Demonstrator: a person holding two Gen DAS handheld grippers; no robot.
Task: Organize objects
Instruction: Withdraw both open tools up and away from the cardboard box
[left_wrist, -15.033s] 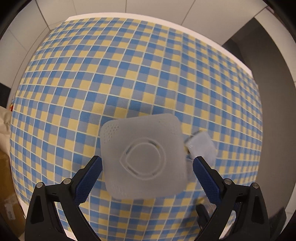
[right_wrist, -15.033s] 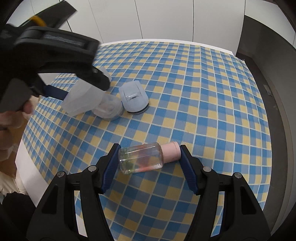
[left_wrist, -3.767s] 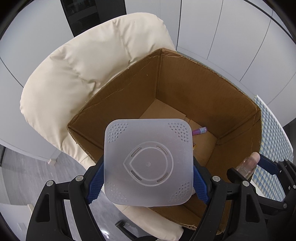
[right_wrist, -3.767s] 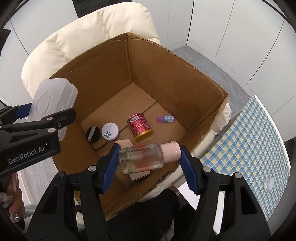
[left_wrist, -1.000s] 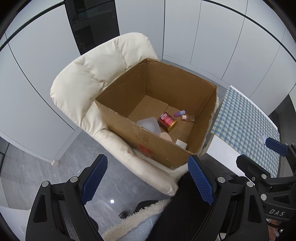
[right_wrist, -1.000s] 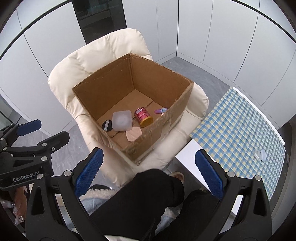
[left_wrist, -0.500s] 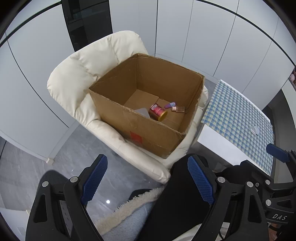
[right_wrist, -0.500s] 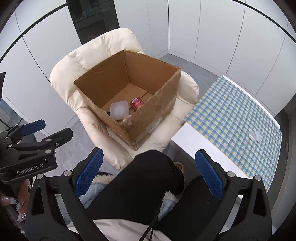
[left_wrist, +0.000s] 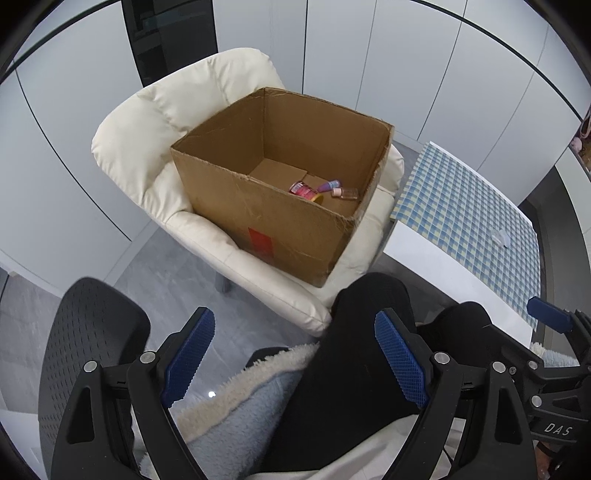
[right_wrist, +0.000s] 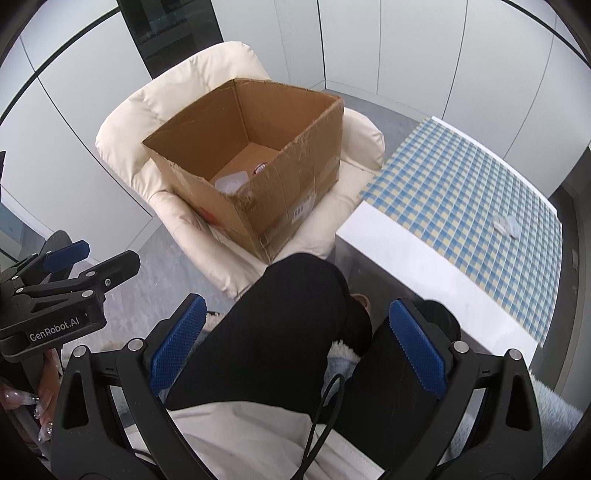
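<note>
box (left_wrist: 280, 225): matt cardboard | armchair (left_wrist: 147, 129): smooth leather | tablecloth (left_wrist: 461, 206): checked cloth

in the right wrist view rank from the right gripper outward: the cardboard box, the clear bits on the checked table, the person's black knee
1. Person's black knee, just ahead of the right gripper.
2. Cardboard box, beyond the knee on the cream chair.
3. Clear bits, far right on the checked table.

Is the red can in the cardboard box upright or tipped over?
Tipped: the red can lies on its side on the floor of the cardboard box, beside two small bottles.

Both wrist views downward, sharing cardboard box (left_wrist: 266, 218)
</note>
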